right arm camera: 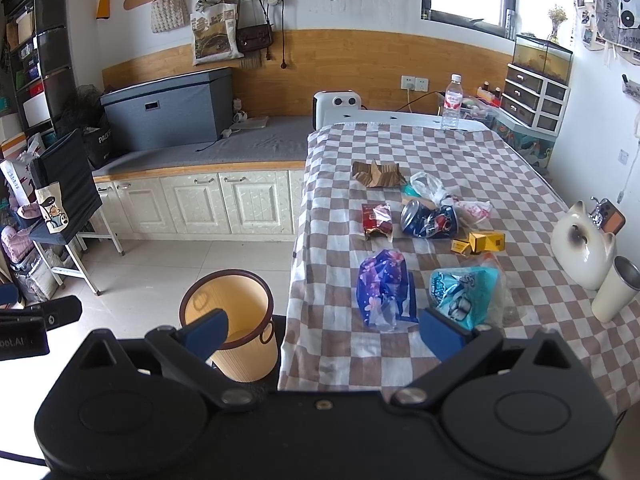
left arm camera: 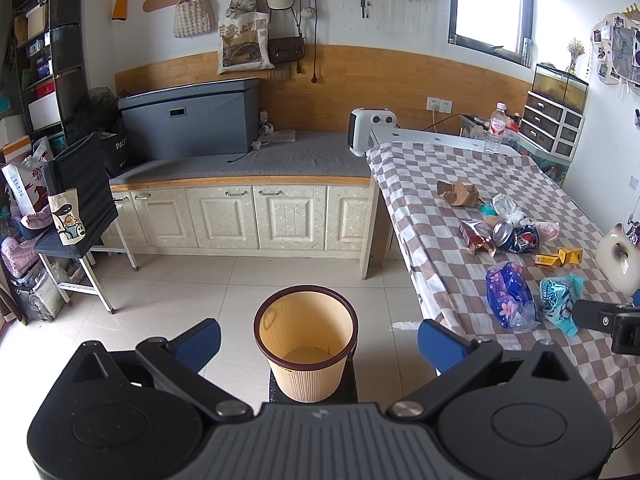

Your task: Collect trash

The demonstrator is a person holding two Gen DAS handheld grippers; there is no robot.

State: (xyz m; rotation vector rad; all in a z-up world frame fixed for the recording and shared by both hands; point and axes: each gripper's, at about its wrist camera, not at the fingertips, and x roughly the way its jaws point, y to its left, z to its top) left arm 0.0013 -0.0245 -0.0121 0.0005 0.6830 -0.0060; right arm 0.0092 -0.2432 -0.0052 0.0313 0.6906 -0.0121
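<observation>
We hold the right claw (right arm camera: 322, 330) with its blue-padded fingers spread wide and nothing between them, hanging above the near edge of the worktop covered in a brown-and-white checked cloth (right arm camera: 500, 160). The left claw (left arm camera: 318, 338) is likewise spread apart and empty, and it looks down over the tan ribbed plastic waste bin with a dark brown rim (left arm camera: 306, 344), which stands on the tiled floor just beside the worktop's corner.

We judge that collecting has not yet begun: the bin shows only its bare bottom, and all the litter lies on the cloth. Just ahead of the right claw are the crumpled blue-and-purple flowered plastic wrapper (right arm camera: 382, 286) and the teal snack bag (right arm camera: 460, 290), side by side. Beyond them lie a red foil packet (right arm camera: 376, 220), a crushed dark blue drink can (right arm camera: 430, 222) on its side, small yellow cardboard boxes (right arm camera: 480, 242), a clear plastic bag (right arm camera: 428, 186) and torn brown cardboard (right arm camera: 378, 174).

The next move, we think, calls for lowering the right claw over the flowered wrapper, pinching the loose film firmly, then carrying it left to drop into the bin.

The upright white metal tumbler (right arm camera: 614, 292) shows nothing of its inside, and the clear water bottle (right arm camera: 451, 102) at the far end looks nearly empty.
</observation>
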